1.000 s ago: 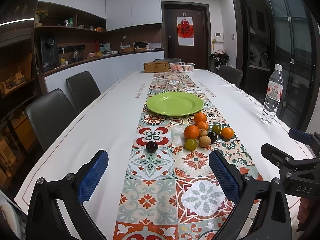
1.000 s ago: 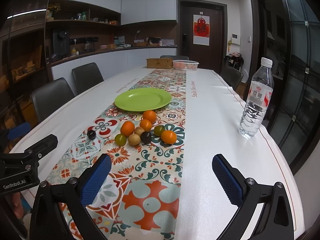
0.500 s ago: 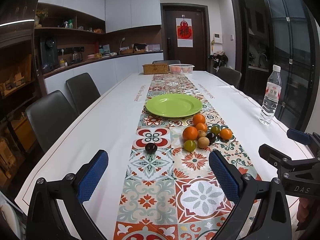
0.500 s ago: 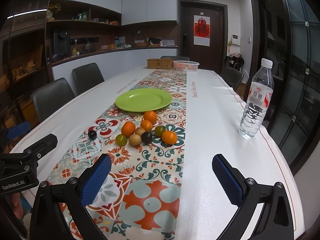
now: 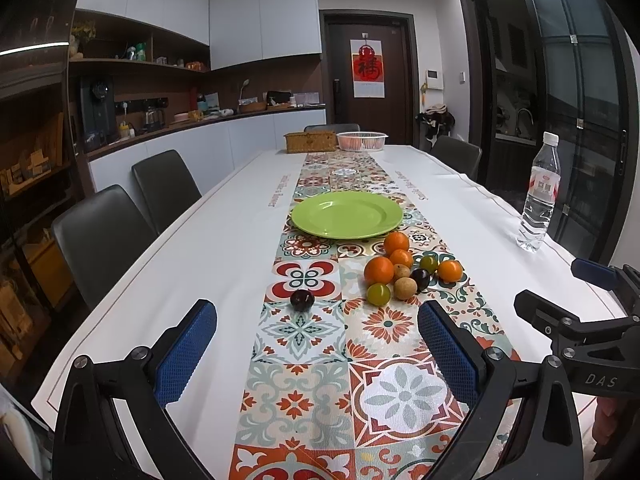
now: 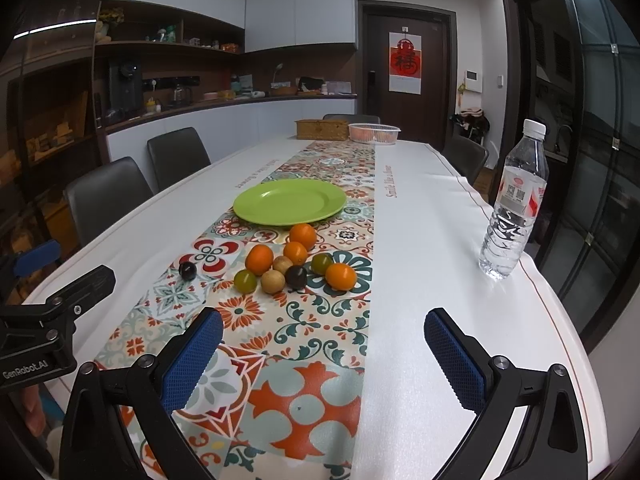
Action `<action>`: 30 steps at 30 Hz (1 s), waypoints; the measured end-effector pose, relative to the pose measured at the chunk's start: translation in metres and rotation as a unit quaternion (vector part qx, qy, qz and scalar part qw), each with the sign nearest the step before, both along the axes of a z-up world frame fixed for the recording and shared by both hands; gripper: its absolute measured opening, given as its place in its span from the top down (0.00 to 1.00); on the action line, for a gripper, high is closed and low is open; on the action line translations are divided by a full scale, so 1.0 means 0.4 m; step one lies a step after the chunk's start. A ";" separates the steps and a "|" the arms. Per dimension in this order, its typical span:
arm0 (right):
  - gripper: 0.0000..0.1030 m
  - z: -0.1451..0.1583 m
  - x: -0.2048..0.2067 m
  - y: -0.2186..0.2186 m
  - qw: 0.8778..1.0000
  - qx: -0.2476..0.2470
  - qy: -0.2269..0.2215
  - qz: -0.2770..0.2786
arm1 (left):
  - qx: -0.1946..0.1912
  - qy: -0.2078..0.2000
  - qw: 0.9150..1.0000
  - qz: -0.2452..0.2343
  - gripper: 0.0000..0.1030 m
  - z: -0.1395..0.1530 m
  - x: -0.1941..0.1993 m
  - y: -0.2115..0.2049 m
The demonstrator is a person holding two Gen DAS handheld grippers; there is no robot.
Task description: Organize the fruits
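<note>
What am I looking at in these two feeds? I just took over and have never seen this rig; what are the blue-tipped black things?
They are two hand-held claws, each carrying its own forward-looking camera. One feed looks out over the left claw, the other over the right claw; each also catches its neighbour at the edge. Both are open and hold nothing. On the patterned table runner ahead lie a cluster of small fruits, orange, green, tan and dark, and one dark fruit apart to the left. Beyond them sits an empty green plate. A water bottle stands to the right.
</note>
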State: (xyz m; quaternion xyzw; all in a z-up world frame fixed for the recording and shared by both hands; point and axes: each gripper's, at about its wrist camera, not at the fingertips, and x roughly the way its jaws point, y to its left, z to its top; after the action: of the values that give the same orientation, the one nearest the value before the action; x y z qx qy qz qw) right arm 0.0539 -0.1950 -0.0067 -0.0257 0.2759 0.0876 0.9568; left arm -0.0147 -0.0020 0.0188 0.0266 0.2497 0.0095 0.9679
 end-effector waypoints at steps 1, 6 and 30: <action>0.01 -0.001 0.001 0.002 1.000 0.000 0.000 0.000 | 0.000 0.000 1.000 0.000 0.01 -0.001 0.000 -0.001; 0.01 -0.001 0.000 0.001 1.000 0.000 -0.001 0.001 | 0.002 -0.004 1.000 -0.002 0.01 -0.003 -0.004 -0.001; 0.01 0.002 -0.001 0.010 1.000 -0.004 0.000 0.008 | 0.003 -0.006 1.000 -0.003 0.01 -0.004 -0.009 -0.004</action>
State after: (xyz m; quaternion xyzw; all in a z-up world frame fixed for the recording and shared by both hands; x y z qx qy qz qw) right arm 0.0536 -0.1909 -0.0061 -0.0318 0.2761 0.0943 0.9560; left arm -0.0181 -0.0036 0.0171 0.0300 0.2433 0.0079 0.9694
